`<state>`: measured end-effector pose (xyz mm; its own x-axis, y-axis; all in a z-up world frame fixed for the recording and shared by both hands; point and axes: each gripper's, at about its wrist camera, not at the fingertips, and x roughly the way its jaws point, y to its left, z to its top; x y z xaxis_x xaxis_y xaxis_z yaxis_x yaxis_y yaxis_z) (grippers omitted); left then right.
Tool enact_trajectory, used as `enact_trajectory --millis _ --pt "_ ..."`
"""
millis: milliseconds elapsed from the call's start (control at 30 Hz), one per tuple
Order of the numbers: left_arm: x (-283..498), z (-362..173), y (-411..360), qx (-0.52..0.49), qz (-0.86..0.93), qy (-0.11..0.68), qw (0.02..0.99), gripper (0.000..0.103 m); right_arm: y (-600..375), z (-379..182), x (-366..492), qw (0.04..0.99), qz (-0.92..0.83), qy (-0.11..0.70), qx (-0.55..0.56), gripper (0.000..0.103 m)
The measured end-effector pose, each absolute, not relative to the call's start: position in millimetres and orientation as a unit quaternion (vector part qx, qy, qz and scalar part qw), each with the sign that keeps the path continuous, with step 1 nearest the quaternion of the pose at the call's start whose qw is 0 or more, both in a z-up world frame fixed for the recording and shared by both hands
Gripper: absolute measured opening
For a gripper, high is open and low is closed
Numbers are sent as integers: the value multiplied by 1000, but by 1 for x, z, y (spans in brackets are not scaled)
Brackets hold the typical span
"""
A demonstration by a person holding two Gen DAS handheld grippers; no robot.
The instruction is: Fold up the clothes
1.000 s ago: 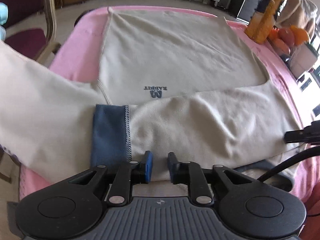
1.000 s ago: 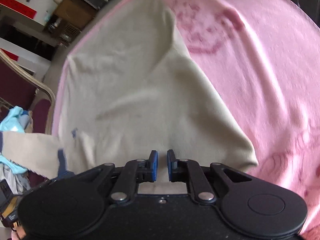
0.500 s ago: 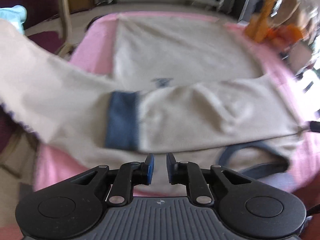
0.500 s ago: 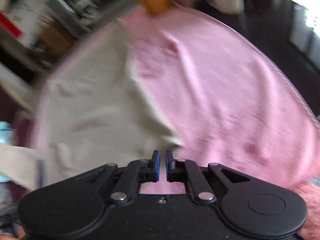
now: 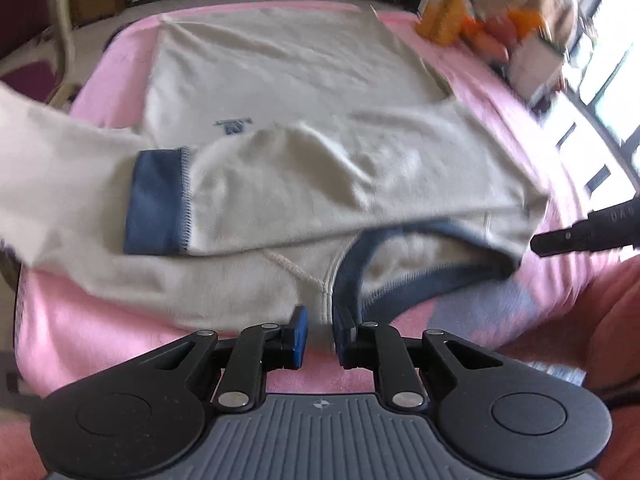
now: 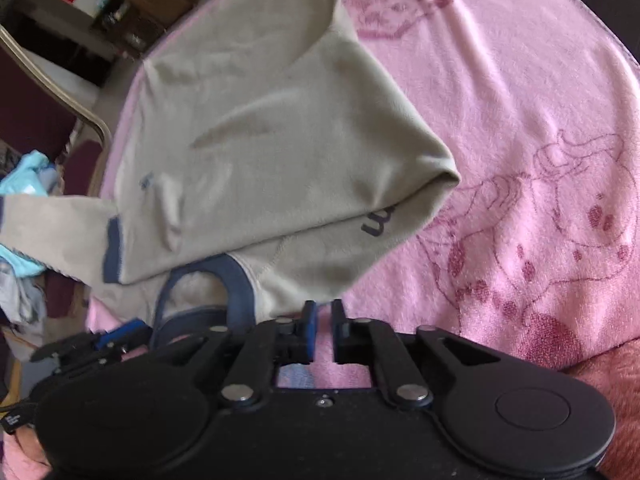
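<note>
A beige sweatshirt [image 5: 280, 80] lies flat on a pink blanket [image 5: 60, 320]. One sleeve with a blue cuff [image 5: 156, 200] is folded across its chest, and the other sleeve trails off to the left. My left gripper [image 5: 322, 332] hovers at the near edge beside the blue collar [image 5: 420, 230], its jaws a narrow gap apart with nothing pinched. In the right wrist view the sweatshirt [image 6: 260, 120] has its folded shoulder just beyond my right gripper [image 6: 324, 320]. That gripper's jaws are opening and only blanket shows between them.
An orange bottle [image 5: 448, 12] and fruit stand at the far right corner. A chair [image 6: 60, 100] and a heap of light blue clothes [image 6: 24, 176] sit off the left side. The pink blanket [image 6: 520, 120] stretches bare to the right of the sweatshirt.
Both grippers have drawn back toward the near edge. The right jaws, shut on the beige cloth before, have parted and let it go. The collar has come into view.
</note>
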<state>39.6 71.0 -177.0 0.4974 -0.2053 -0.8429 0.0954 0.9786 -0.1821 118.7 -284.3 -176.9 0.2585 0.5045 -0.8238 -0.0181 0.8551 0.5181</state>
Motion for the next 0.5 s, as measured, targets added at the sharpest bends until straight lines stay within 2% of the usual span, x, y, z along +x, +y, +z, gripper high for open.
enact_trajectory --millis 133,267,367,433,500 --pt "44 -166 83 -94 -56 456 883 15 -280 -157 124 790 195 532 234 14" --pt "57 -186 79 -78 -43 507 858 15 -268 -163 141 794 183 538 215 14" --pt "56 -181 82 -69 -29 495 866 15 -255 -172 147 792 181 548 197 15" --pt "53 -170 93 -83 -12 475 876 15 -253 -165 145 802 189 531 196 24" --pt "47 -151 111 -106 7 438 893 15 -257 -152 140 813 190 507 214 24"
